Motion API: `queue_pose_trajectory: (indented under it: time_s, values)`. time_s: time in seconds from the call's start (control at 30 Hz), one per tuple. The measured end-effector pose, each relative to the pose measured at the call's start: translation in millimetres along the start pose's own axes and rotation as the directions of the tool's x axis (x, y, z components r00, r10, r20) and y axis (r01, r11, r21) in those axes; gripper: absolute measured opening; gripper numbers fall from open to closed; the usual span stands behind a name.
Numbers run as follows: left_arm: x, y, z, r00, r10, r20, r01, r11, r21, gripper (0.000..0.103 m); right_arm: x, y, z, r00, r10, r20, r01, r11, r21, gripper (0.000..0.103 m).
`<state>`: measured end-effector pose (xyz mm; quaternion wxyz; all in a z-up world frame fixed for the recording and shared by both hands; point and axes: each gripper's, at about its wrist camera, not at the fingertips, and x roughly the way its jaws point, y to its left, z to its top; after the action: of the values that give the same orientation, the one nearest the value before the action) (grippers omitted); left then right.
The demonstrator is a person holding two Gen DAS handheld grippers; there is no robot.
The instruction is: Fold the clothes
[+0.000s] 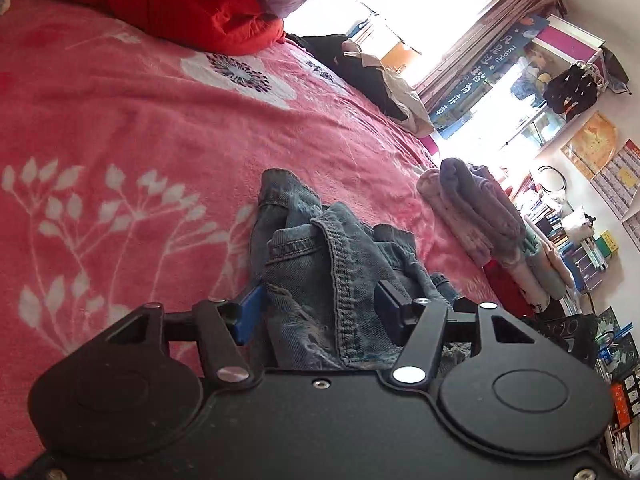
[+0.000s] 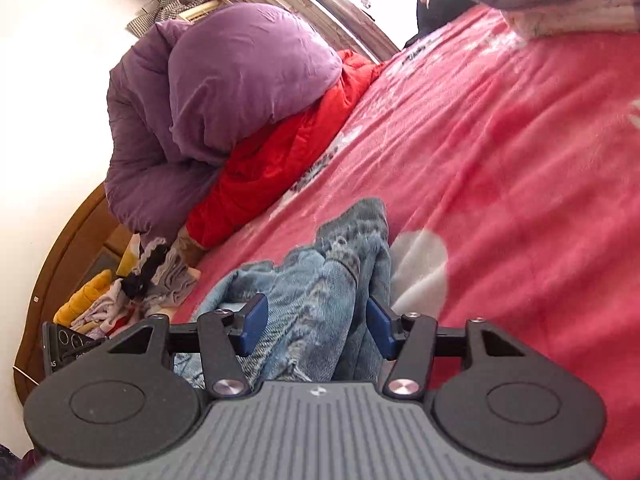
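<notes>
While the crumpled, faded blue denim jeans (image 1: 320,280) lie bunched on the pink fleece blanket with white leaf and flower prints (image 1: 120,140), we've got both tongs right over them. On our left wrist view, the left gripper (image 1: 318,312) sits at lower centre with its blue pads (image 1: 252,312) spread wide apart; a stitched denim seam runs up between them, and the pads don't look pressed into the cloth, so we call it open with fabric in the gap. Beyond the jeans, toward the right of the frame, we see a stack of folded soft clothes in grey, lilac and pale pink (image 1: 484,216) resting near the blanket's edge. At upper left sits a bright red padded quilt (image 1: 180,4), and just right of upper centre a dark garment with pale cloth (image 1: 360,68) lies by the glaring window. Shelves crowded with books and boxes (image 1: 576,236) fill the right edge. Over on our right wrist view, the right gripper (image 2: 318,324) is low at centre too, blue pads (image 2: 256,320) standing apart on either side of a frayed, distressed fold of the same jeans (image 2: 320,280), not clamping it as far as we can tell. At upper left of that frame, a big purple padded duvet (image 2: 208,92) is piled on the red quilt (image 2: 280,160), and at lower left a jumble of small mixed clothes, some yellow (image 2: 132,292), sits beside the bed.
</notes>
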<state>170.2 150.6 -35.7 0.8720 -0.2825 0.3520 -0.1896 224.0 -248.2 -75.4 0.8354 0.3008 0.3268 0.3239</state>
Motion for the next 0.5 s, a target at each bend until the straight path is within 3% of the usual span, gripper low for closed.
queue_pose_trajectory:
  time_s: [0.03, 0.07, 0.1, 0.17, 0.2, 0.4, 0.5]
  values:
    - [2.1, -1.2, -0.7, 1.0, 0.002, 0.004, -0.002, 1.0, 0.014, 0.058, 1.5, 0.6, -1.0, 1.0, -0.001, 0.001, 0.001, 1.0, -0.004, 0.052]
    - [5.5, -2.4, -1.7, 1.0, 0.001, 0.008, -0.001, 1.0, 0.031, 0.052, 3.0, 1.3, -2.0, 1.0, -0.001, 0.003, 0.001, 1.0, -0.008, 0.041]
    - [6.7, -2.5, -1.6, 1.0, -0.005, 0.012, 0.005, 0.999, 0.036, 0.035, 2.6, 2.5, -3.0, 1.0, 0.004, 0.009, -0.004, 1.0, -0.016, 0.036]
    - [8.7, -0.7, -0.2, 1.0, -0.012, 0.015, 0.012, 0.999, 0.031, 0.023, 2.7, 0.5, -2.1, 1.0, 0.029, 0.011, -0.029, 1.0, -0.003, 0.021]
    - [7.4, 0.7, 0.3, 1.0, -0.014, 0.025, 0.013, 1.0, 0.027, 0.019, 2.4, -1.3, -2.1, 0.999, 0.044, 0.014, -0.044, 0.999, 0.008, 0.019]
    - [-6.7, -12.8, 6.7, 0.99, -0.051, 0.133, 0.039, 0.995, 0.088, 0.009, -3.0, -16.8, -3.1, 0.986, 0.143, 0.084, -0.153, 0.981, 0.121, 0.012]
    - [-12.1, -21.9, 18.4, 0.973, -0.081, 0.218, 0.052, 0.989, 0.135, 0.009, -6.2, -16.8, 2.2, 0.959, 0.234, 0.162, -0.255, 0.959, 0.123, 0.011]
